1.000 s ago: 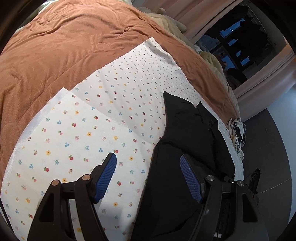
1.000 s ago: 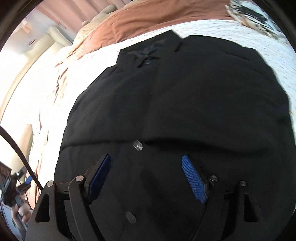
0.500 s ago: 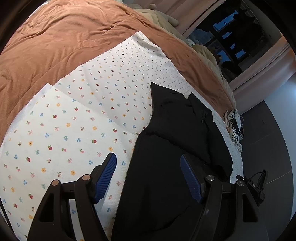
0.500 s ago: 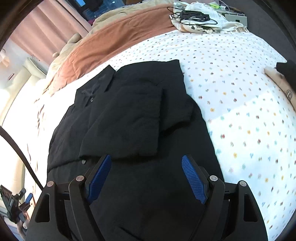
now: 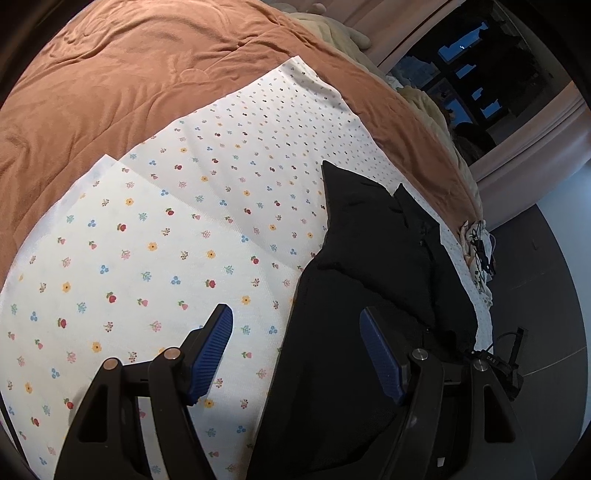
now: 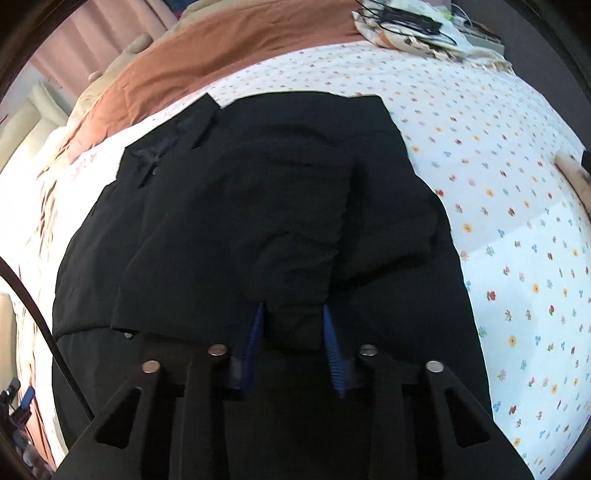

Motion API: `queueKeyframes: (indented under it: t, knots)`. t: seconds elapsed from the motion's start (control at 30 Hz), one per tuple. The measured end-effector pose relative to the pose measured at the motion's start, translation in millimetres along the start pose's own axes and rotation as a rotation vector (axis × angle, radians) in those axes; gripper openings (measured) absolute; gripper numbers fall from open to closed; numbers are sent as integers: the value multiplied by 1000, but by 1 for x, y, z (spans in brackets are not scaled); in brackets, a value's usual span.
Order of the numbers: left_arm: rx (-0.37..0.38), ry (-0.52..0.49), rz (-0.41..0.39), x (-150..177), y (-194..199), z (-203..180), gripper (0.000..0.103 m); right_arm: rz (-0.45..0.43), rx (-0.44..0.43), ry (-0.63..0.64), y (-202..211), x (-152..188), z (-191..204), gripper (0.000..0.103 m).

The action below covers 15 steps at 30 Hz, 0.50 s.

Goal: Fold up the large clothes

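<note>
A black collared shirt (image 6: 258, 206) lies on a white flowered sheet (image 6: 498, 177), its collar at the far end, one side folded inward over the body. My right gripper (image 6: 291, 325) is shut on a bunched fold of the black shirt at the lower edge of that folded part. In the left wrist view the shirt (image 5: 369, 280) lies at the right, on the flowered sheet (image 5: 166, 240). My left gripper (image 5: 295, 332) is open and empty, above the shirt's left edge.
A rust-brown quilt (image 5: 129, 74) covers the bed beyond the sheet. A cloth with black cables (image 6: 424, 26) lies at the far right corner. A dark window (image 5: 480, 74) and grey floor (image 5: 546, 295) lie past the bed's right side.
My right gripper has closed from wide open onto a fold of the black shirt and moved in closer. My left gripper stayed open and shifted slightly over the shirt's left edge.
</note>
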<state>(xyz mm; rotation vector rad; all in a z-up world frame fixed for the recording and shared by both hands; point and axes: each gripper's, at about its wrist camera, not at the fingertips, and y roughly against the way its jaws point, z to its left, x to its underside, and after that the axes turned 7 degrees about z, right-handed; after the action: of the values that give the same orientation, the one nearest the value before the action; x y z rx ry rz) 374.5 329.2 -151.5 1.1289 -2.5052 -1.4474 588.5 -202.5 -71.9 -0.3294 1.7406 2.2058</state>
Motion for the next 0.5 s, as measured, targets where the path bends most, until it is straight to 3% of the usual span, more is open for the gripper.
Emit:
queueKeyframes:
  t: [0.23, 0.5]
  knots:
    - [29, 31, -16, -1, 8, 13, 72, -44, -72, 73, 21, -2, 44, 25]
    - [35, 65, -58, -3, 33, 39, 72, -63, -128, 190, 21, -6, 120, 25]
